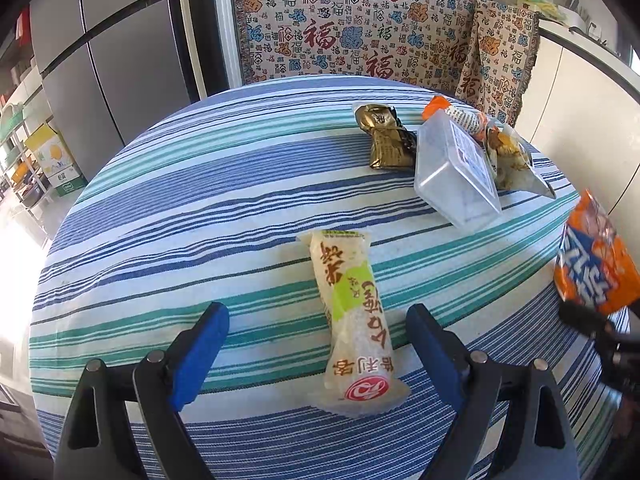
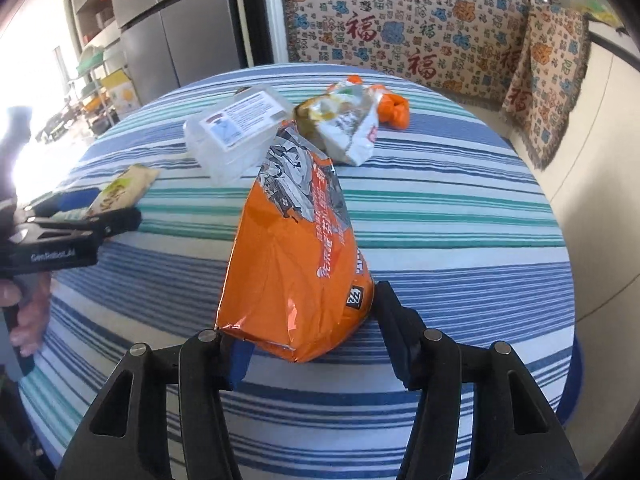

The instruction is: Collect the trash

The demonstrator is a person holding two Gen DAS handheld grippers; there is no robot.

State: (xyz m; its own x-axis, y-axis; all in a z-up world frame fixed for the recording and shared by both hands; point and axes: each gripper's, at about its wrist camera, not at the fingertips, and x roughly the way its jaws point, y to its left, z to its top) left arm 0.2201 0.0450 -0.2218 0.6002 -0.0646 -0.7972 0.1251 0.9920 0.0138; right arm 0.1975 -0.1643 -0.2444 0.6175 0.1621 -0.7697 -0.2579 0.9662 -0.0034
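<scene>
A white and green snack wrapper (image 1: pixel 354 316) lies on the striped table between the open jaws of my left gripper (image 1: pixel 320 322), which does not touch it. It also shows in the right wrist view (image 2: pixel 120 194) beside the left gripper (image 2: pixel 96 210). My right gripper (image 2: pixel 304 320) is shut on an orange snack bag (image 2: pixel 292 264) and holds it above the table. The orange bag also shows at the right of the left wrist view (image 1: pixel 596 264).
A clear plastic box (image 1: pixel 456 172), a gold wrapper (image 1: pixel 386 140), a crumpled clear bag (image 1: pixel 516 160) and an orange wrapper (image 1: pixel 448 110) lie at the table's far side. The round table (image 2: pixel 460 240) has a striped cloth. A patterned sofa (image 1: pixel 360 24) stands behind; a fridge (image 1: pixel 100 60) at left.
</scene>
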